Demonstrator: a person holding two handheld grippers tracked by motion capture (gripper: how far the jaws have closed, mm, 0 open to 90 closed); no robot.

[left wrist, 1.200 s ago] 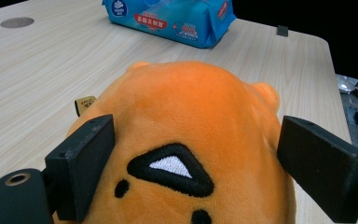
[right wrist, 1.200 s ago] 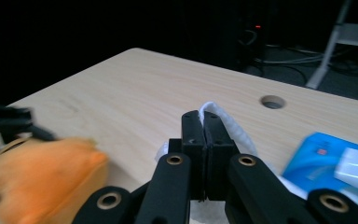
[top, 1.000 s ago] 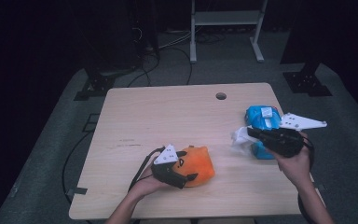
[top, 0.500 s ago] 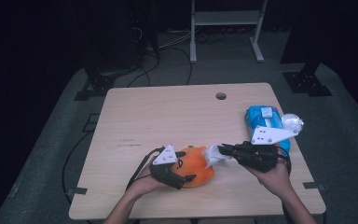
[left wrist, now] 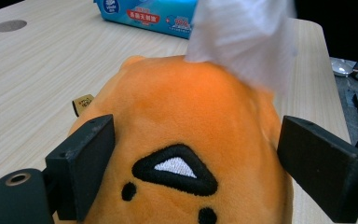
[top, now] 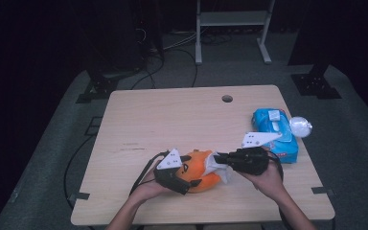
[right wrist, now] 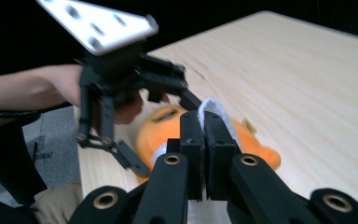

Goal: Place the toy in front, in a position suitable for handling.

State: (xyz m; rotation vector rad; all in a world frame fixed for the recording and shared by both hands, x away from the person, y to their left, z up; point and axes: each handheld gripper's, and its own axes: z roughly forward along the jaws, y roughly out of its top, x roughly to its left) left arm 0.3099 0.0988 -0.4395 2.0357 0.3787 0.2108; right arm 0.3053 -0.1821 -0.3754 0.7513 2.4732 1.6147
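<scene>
**Orange plush held at the near edge, white tissue laid on it**

Orange marks the middle of our high view: a plush toy (top: 202, 171) lies near the front edge of the wooden table (top: 172, 120). Our left gripper (top: 191, 178) straddles it from the left. Our right gripper (top: 220, 160) reaches in from the right with a white tissue (top: 219, 167) against the toy. A blue tissue pack (top: 274, 133) lies by the right edge, with a crumpled white wad (top: 300, 126) at the rim beside it. A round hole (top: 227, 98) sits toward the far edge; the far half of the tabletop is bare.

From the left gripper view we see what the high one hides: the jaws stand wide apart, one on each side of the plush toy (left wrist: 186, 149); contact cannot be judged. An embroidered black triangle shows, the tissue (left wrist: 244, 39) drapes over the toy's far side, and the pack (left wrist: 147, 14) lies beyond.

In the right gripper view our jaws are pressed together on the tissue (right wrist: 212, 109), with the toy (right wrist: 205, 135) and the left gripper (right wrist: 168, 140) behind.

Half a second ago the right gripper sat slightly farther right; a second ago it was over by the pack.
</scene>
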